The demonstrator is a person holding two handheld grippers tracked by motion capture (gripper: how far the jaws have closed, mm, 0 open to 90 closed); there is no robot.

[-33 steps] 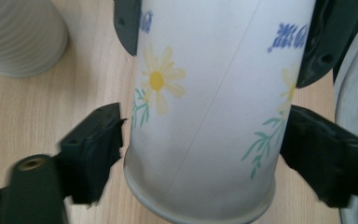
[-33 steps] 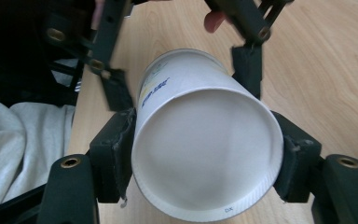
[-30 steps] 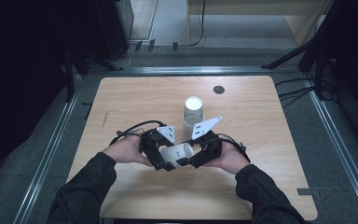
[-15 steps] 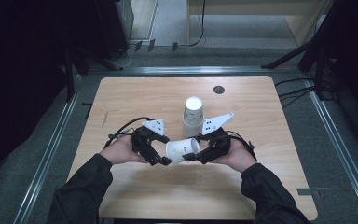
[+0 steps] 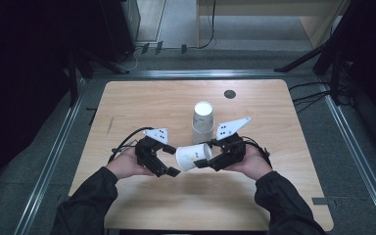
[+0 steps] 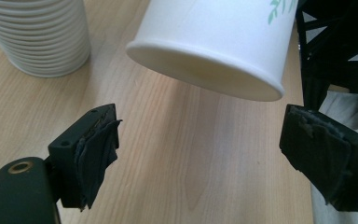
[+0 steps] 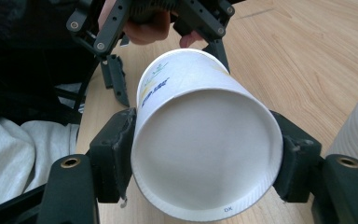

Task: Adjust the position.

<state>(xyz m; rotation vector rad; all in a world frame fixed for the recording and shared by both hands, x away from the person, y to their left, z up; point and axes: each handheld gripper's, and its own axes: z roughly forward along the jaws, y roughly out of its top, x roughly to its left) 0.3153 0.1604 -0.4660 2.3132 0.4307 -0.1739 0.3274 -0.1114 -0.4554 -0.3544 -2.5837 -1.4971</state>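
cup: I'm holding the paper cup (image 5: 194,157) sideways in my right tongs (image 5: 210,159), pinching near its base.
left tongs (image 5: 169,160): spread, sitting empty, rim pointing right at them.
nearer: left.

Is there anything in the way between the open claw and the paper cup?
Nothing visible. The left claw stands open with only bare table between its pads and the rim of the paper cup, which the right claw holds sideways by its base. The stack of cups stands off to the side.

white paper cup (image 5: 194,156) lies sideways above the table, rim facing left.
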